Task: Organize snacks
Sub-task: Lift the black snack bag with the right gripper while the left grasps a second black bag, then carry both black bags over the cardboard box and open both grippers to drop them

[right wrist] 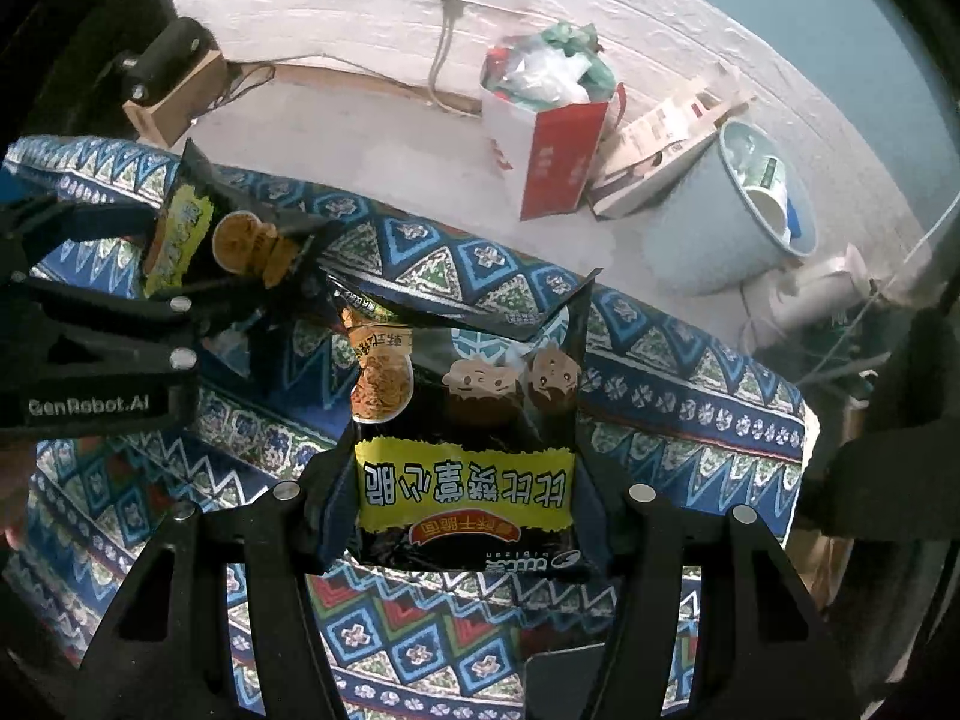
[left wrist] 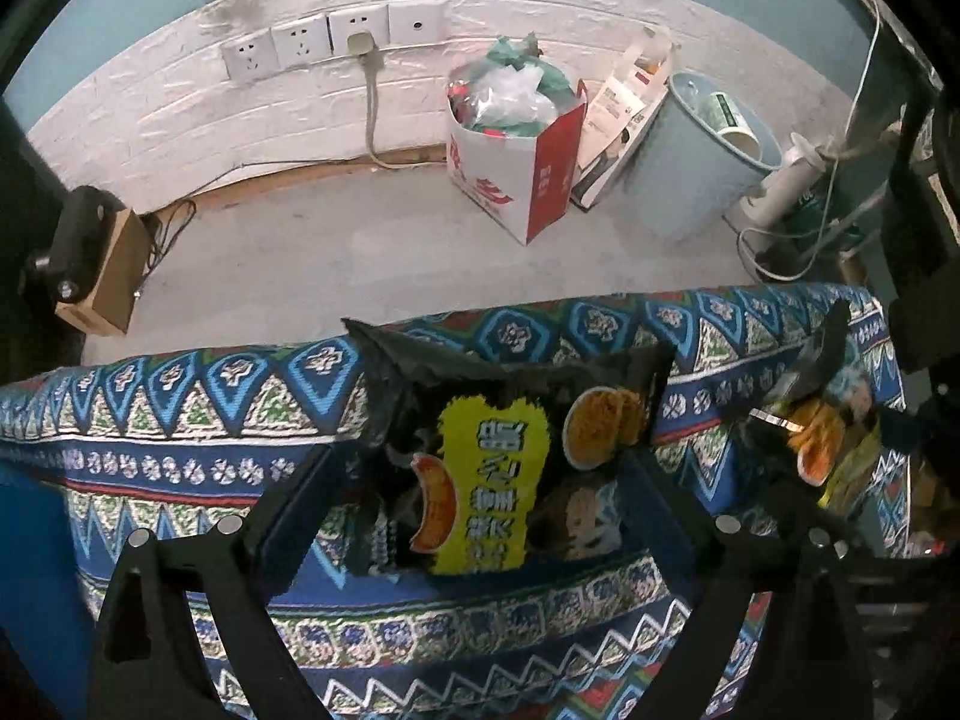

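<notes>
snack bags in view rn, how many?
2. One black snack bag sits between the left gripper fingers, the other black snack bag between the right gripper fingers. More may be hidden.

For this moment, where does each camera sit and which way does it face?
Left wrist: on the left gripper, facing forward over the patterned cloth toward the wall sockets; its fingers clamp a black snack bag.
Right wrist: on the right gripper, same direction; its fingers clamp a second snack bag, left gripper at left.
Shared: cloth, sockets, red-and-white bag, pale blue bin.
</notes>
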The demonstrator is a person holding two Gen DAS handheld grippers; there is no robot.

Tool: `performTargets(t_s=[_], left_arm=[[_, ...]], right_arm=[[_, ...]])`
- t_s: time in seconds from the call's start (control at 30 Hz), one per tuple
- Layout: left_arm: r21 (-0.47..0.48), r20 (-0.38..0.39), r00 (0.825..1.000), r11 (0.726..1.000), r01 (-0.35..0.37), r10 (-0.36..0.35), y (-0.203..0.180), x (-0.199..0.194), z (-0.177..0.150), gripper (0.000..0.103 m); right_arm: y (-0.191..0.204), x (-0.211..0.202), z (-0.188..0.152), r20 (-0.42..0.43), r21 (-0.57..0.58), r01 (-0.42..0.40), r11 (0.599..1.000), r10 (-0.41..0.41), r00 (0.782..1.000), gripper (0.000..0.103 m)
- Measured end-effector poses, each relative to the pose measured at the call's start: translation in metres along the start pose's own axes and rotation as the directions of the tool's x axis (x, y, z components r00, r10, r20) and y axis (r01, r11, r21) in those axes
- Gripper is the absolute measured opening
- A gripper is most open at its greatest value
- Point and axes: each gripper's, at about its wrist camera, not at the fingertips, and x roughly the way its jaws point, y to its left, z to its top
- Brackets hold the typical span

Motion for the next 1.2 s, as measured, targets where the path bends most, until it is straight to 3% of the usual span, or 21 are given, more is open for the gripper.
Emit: performTargets(t_s=[0.17,0.33,0.53,0.87,1.2], left_arm=[[0.018,0.018,1.000,1.000,0.010,-0.010,-0.004,0.002,-0.001,0.094],[0.033,0.046,0.999,0.999,0.020,-0.022,-0.005,0.000,-0.005,0.069],[0.077,0.077,0.996,0.996,0.033,-0.039,-0.006,-0.011,-0.011,0.053],[0.115,0.108,0.994,0.993,-0.020,0.008,0.008,-0.038,-0.028,0.050],[0.155,0.158,0.985,0.983,-0.095,0.070,0.046,-0.097,-0.055,0.050]], right_arm=[[-0.005,0.000,0.000,-0.003,0.019,0.001,1.000,-0.001,1.000,0.060],[-0.009,-0.002,0.001,0.000,0.034,-0.002,0.999,0.002,1.000,0.060],[-0.003,-0.004,0.001,0.002,0.017,-0.002,1.000,0.002,1.000,0.060],[0.011,-0.017,0.003,0.025,0.005,-0.011,1.000,0.011,1.000,0.059],[0.046,-0.058,0.009,0.094,-0.035,-0.041,0.999,0.044,0.995,0.059]])
